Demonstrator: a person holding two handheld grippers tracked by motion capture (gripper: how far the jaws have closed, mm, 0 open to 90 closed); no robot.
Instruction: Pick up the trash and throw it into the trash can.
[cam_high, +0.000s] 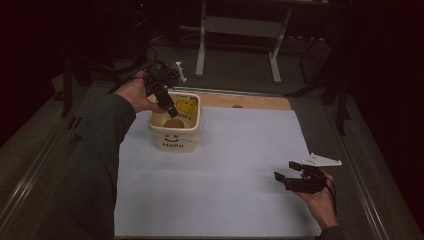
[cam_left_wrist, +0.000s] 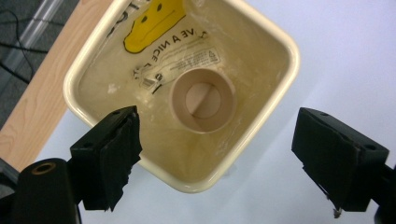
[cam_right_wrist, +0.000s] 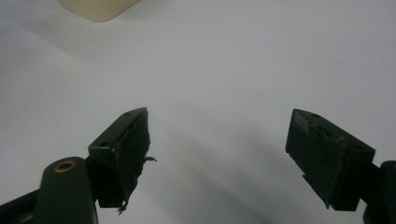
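Dim room, white table sheet (cam_high: 215, 190). Left gripper (cam_high: 167, 102) held spread over cream tub (cam_high: 175, 140), nothing pinched; brown paper cup (cam_left_wrist: 202, 99) seen lying at tub's bottom, judged already dropped in. Right gripper (cam_high: 290, 172) spread, idle near sheet's right edge. Withdrawal judged left.

- Your cream tub (cam_left_wrist: 261, 35) looks like smooth plastic with a faint gloss, scuffed and cloudy inside.
- The brown ring (cam_left_wrist: 202, 99) in it looks like matt cardboard.
- Your left claw (cam_left_wrist: 224, 158) has matt black pads (cam_left_wrist: 119, 154), ragged at the edges.
- The counter (cam_high: 225, 175) wears a smooth matt white sheet; its far edge (cam_high: 250, 101) is bare wood.
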